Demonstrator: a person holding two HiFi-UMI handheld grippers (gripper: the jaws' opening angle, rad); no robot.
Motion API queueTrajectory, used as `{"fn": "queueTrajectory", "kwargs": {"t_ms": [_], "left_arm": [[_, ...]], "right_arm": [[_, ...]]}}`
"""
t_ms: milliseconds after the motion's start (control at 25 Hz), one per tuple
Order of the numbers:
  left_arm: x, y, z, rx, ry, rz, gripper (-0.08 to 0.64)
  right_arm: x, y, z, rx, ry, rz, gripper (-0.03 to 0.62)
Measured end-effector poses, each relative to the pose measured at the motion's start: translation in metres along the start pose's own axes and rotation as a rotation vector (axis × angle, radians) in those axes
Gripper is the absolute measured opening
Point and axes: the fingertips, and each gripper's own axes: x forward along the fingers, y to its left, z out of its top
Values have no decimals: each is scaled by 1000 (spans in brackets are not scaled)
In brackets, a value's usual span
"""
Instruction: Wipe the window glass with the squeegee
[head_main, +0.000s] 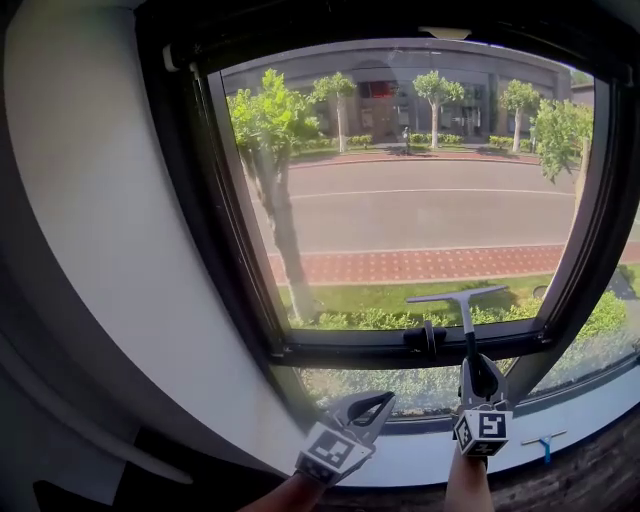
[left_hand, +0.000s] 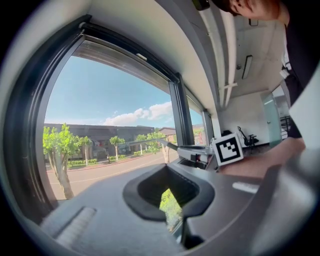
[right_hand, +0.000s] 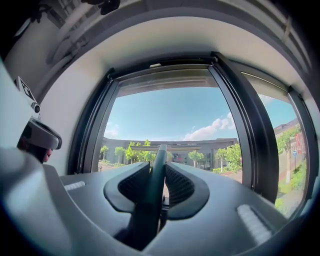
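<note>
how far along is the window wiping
Done: the right gripper is shut on the squeegee handle. In hand: its blade is low on the glass, but contact cannot be told. To do: no wipe marks show, so likely most of it. The left gripper is shut, empty.

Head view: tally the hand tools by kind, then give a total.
Grippers: 2, the left gripper and the right gripper
Held squeegee: 1, its handle clamped in the right gripper's fingers
Small blue-handled T-shaped tool lying on the sill: 1
Total: 4
</note>
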Motion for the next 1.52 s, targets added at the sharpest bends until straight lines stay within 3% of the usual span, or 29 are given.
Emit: {"fn": "queueTrajectory", "kwargs": {"t_ms": [520, 1000, 1320, 1520], "left_arm": [[0, -26, 37, -47, -63, 96, 0], [-13, -41, 55, 4, -91, 135, 0], [-39, -8, 72, 74, -159, 133, 0], [-72, 24, 78, 86, -138, 112, 0]], "right_arm": [[8, 2, 117, -18, -162, 101, 100], [22, 11, 202, -4, -314, 128, 100], [41, 57, 264, -43, -412, 132, 100], [63, 89, 309, -48, -488, 96, 100]]}}
